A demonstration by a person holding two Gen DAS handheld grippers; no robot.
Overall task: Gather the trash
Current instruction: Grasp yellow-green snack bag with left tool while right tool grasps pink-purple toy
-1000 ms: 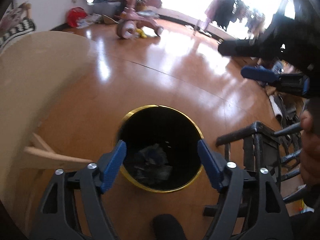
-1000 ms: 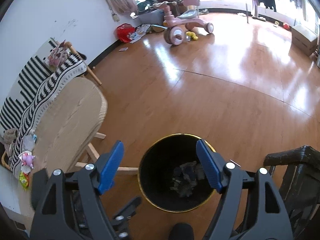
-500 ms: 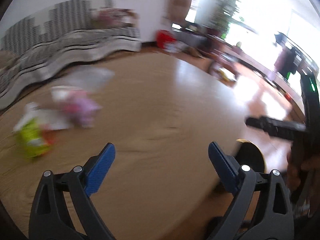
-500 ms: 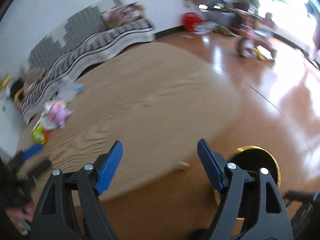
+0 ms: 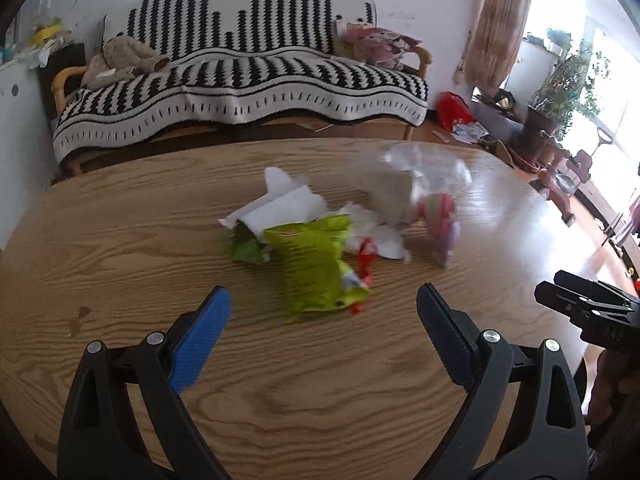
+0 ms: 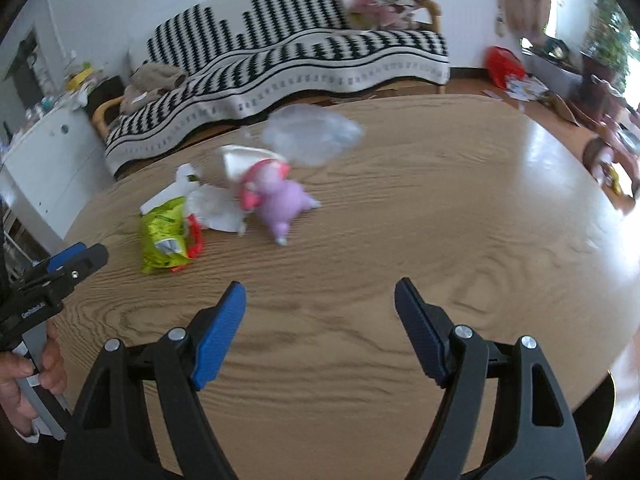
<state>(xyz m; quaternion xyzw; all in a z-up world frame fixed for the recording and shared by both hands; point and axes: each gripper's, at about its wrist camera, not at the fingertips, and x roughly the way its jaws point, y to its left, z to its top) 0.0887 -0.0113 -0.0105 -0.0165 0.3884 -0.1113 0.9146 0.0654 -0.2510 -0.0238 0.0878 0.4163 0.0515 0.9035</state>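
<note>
A pile of trash lies on the round wooden table (image 5: 120, 248): a green snack bag (image 5: 312, 268) (image 6: 164, 236), white crumpled paper (image 5: 280, 208) (image 6: 216, 208), a pink and purple wrapper (image 5: 440, 220) (image 6: 276, 200) and a clear plastic bag (image 5: 424, 164) (image 6: 312, 136). My left gripper (image 5: 324, 332) is open and empty, just short of the green bag. My right gripper (image 6: 320, 328) is open and empty, nearer the table's front, right of the pile. The black bin's rim (image 6: 604, 412) peeks out past the table edge.
A sofa with a black and white striped throw (image 5: 240, 72) (image 6: 280, 52) stands behind the table. A white cabinet (image 6: 48, 152) is at the left. Toys and a red bag (image 5: 452, 108) lie on the wooden floor to the right.
Both grippers have swung up from over the bin on the floor to face the trash pile on the table. Both stay open and empty.
</note>
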